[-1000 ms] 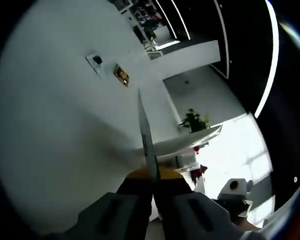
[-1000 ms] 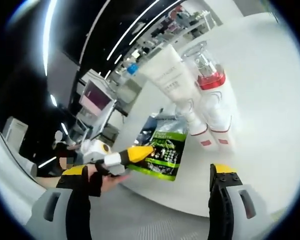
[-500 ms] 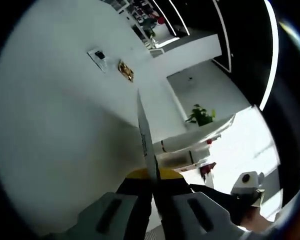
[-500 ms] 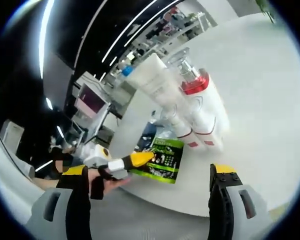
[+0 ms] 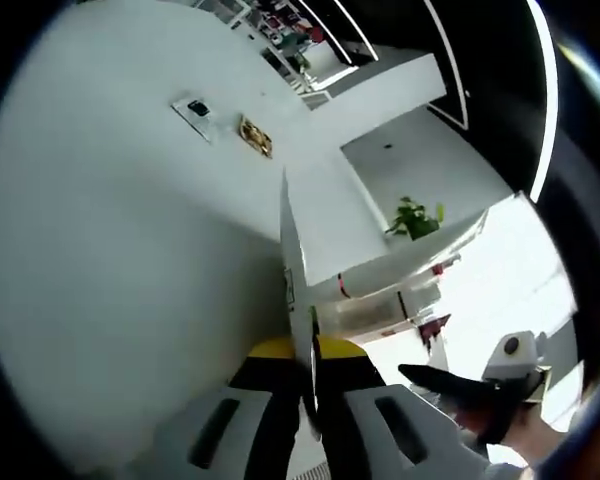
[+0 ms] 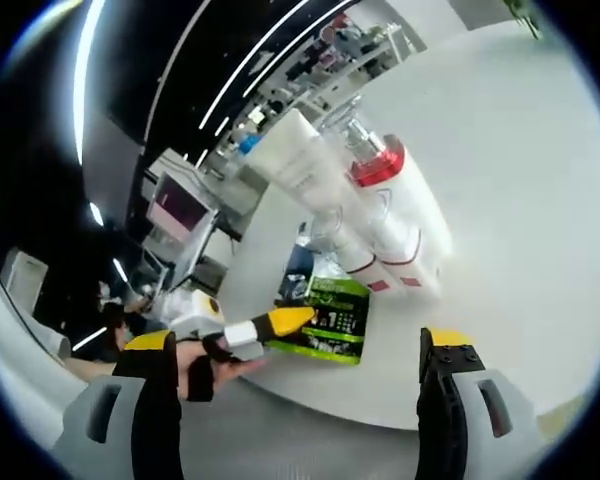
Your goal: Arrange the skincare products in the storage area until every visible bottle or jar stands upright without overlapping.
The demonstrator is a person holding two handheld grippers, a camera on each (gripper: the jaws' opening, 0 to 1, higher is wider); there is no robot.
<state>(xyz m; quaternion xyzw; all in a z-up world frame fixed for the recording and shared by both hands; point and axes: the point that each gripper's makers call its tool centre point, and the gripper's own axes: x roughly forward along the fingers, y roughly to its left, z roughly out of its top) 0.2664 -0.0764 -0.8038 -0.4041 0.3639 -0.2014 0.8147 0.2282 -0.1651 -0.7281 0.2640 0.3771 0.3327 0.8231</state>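
My left gripper (image 5: 302, 348) is shut on a thin flat sachet, seen edge-on (image 5: 292, 270) rising between its yellow tips. In the right gripper view the same green sachet (image 6: 335, 318) lies at the white table's near edge, with the left gripper (image 6: 280, 322) pinching its left side. Just behind it a white tube (image 6: 305, 175) and a white bottle with a red collar (image 6: 385, 190) sit close side by side, slanting in this tilted view. My right gripper (image 6: 300, 345) is open and holds nothing, in front of the table edge. It shows as a dark jaw (image 5: 450, 382) in the left gripper view.
The round white table (image 6: 520, 150) stretches bare to the right of the bottles. A screen (image 6: 180, 210) and cluttered shelves (image 6: 310, 70) stand behind it. In the left gripper view a white surface carries a small card (image 5: 195, 110) and a gold item (image 5: 255, 135); a plant (image 5: 415, 218) stands farther off.
The left gripper still holds the sachet. Both cameras have shifted a little, and the right gripper has come further into the left gripper view. The bottles have not moved on the table.
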